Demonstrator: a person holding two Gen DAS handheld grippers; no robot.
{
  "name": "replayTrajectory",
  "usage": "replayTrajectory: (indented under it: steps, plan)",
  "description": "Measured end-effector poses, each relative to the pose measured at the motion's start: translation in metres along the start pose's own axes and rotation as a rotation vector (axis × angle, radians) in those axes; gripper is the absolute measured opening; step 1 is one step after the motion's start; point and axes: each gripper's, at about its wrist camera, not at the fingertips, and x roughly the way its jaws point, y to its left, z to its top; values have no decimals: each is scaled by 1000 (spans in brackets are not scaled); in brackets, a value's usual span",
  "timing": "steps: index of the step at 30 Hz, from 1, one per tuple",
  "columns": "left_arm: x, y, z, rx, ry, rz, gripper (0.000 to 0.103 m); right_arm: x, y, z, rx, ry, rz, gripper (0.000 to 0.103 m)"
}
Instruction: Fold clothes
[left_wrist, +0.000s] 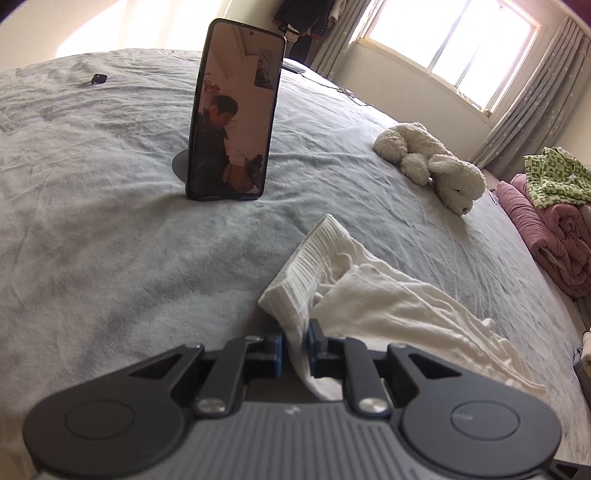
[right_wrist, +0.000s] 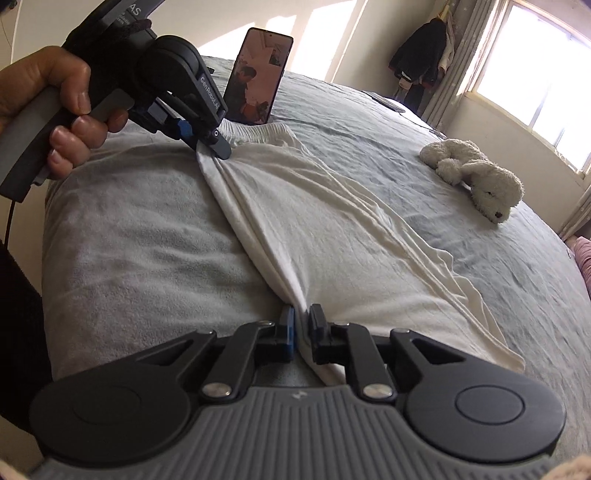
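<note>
A white garment (right_wrist: 325, 225) with a ribbed waistband lies stretched on the grey bed sheet (right_wrist: 140, 251). My left gripper (left_wrist: 295, 339) is shut on the garment's ribbed waistband end (left_wrist: 314, 258); it also shows in the right wrist view (right_wrist: 210, 142), held by a hand at the far end of the cloth. My right gripper (right_wrist: 302, 328) is shut on the near edge of the garment, which is pulled taut in a ridge between the two grippers. The rest of the cloth drapes to the right.
A phone (left_wrist: 232, 110) stands upright on a stand mid-bed, just beyond the garment. A white plush toy (left_wrist: 432, 166) lies to the right. Pink bedding and a green patterned cloth (left_wrist: 554, 181) are piled past the bed's right edge. A small dark object (left_wrist: 99, 78) lies far left.
</note>
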Motion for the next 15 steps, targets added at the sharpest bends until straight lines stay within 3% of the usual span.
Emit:
replayTrajectory:
  steps: [1, 2, 4, 7, 15]
  plan:
    - [-4, -1, 0, 15, -26, 17, 38, -2, -1, 1, 17, 0, 2, 19]
    - [-8, -3, 0, 35, -54, 34, 41, -6, -5, 1, 45, -4, 12, 23]
    - [-15, -6, 0, 81, -113, 62, 43, -15, -17, -1, 132, -22, 39, 42]
    - [-20, -13, 2, 131, -164, 63, 45, -28, -40, -6, 274, -54, 54, 43]
    - [0, -59, 3, 299, -134, -119, 22, -8, -100, -10, 495, -45, -144, 43]
